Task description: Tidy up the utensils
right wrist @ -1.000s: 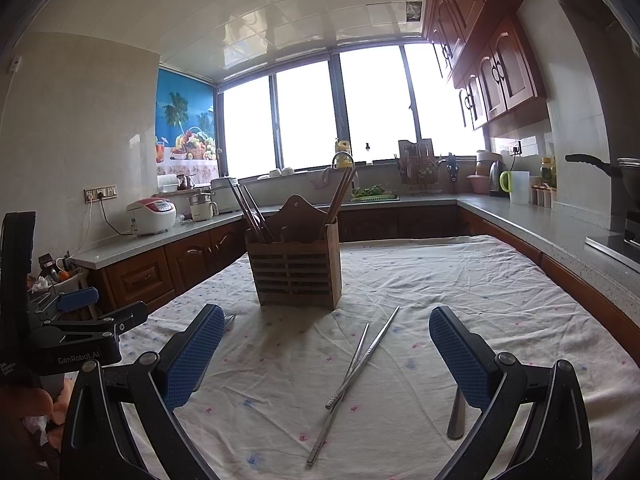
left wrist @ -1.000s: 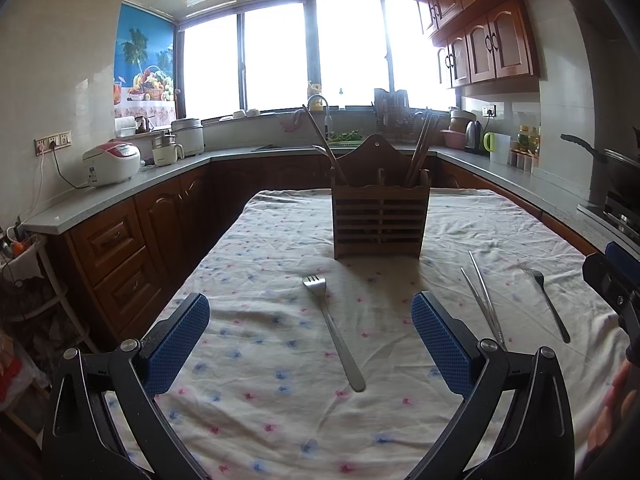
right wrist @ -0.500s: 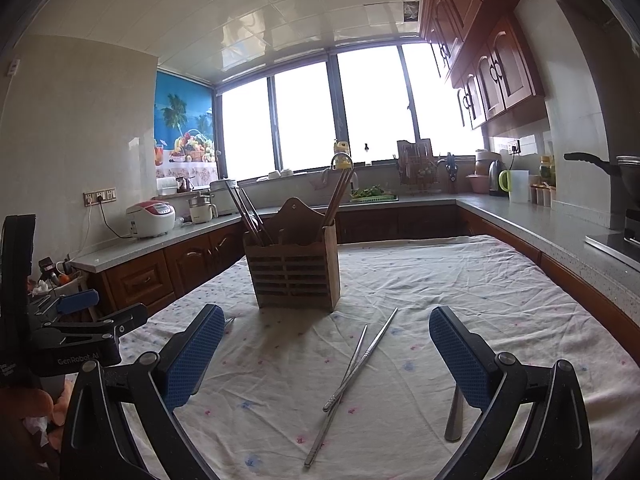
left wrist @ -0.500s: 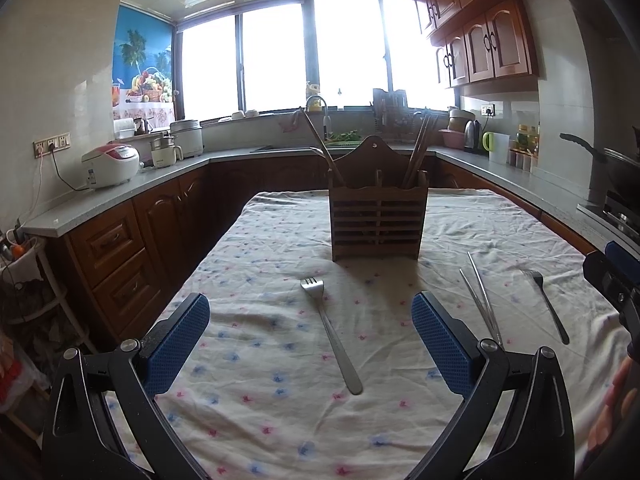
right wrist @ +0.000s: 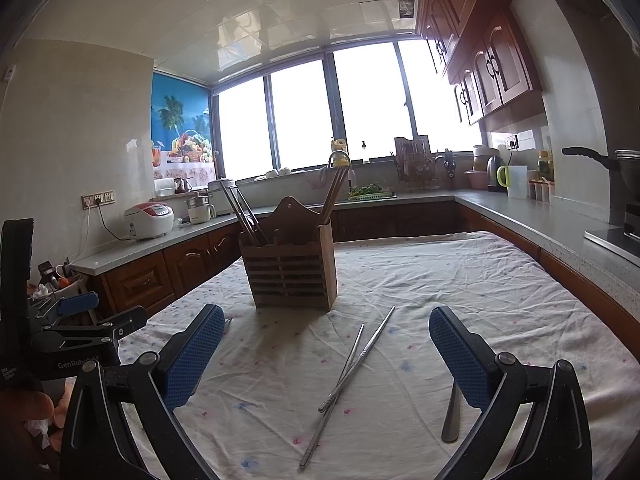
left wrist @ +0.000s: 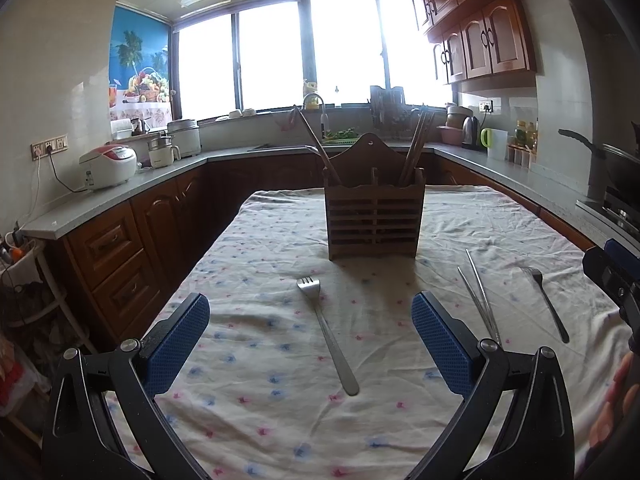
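A wooden utensil holder [left wrist: 374, 218] [right wrist: 290, 270] stands on the flowered tablecloth with chopsticks in it. In the left wrist view a metal fork [left wrist: 326, 334] lies just ahead of my open left gripper [left wrist: 310, 346], between its blue pads. Metal chopsticks [left wrist: 478, 298] and a second fork [left wrist: 546, 306] lie to the right. In the right wrist view the crossed metal chopsticks [right wrist: 346, 374] lie between the pads of my open right gripper [right wrist: 326, 354]. A utensil handle [right wrist: 452, 416] shows behind its right finger.
The table's tablecloth [left wrist: 260, 248] reaches the left edge, with wooden cabinets [left wrist: 120, 256] beyond. A grey counter [right wrist: 552, 224] runs close along the right with a pan [left wrist: 612, 160] and jars. The other gripper [right wrist: 68, 332] shows at the left of the right wrist view.
Both views have shifted only slightly; the fork and holder sit a little higher in the left wrist view. Both grippers stay open and nothing on the table has moved.
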Tool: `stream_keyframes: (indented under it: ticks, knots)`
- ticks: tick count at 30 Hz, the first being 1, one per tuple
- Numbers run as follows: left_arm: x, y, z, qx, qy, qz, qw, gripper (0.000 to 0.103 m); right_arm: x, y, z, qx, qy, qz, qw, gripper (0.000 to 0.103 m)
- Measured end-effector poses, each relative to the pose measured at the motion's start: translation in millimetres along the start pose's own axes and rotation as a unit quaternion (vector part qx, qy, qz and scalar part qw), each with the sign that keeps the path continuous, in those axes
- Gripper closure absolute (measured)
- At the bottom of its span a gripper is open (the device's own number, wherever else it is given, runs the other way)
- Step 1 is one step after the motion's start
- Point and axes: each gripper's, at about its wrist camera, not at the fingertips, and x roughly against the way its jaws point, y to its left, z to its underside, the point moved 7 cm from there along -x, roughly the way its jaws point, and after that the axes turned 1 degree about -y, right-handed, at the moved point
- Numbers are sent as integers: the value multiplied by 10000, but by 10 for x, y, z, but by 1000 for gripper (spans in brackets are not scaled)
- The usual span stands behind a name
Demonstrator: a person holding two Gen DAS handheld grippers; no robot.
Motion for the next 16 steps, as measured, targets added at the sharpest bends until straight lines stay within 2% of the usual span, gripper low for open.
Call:
stream_keyframes:
  ticks: [16]
  knots:
    - [-61, -110, -1, 0, 86, 148, 9999, 0, -101, -150, 57, -154, 184, 78, 9997, 0]
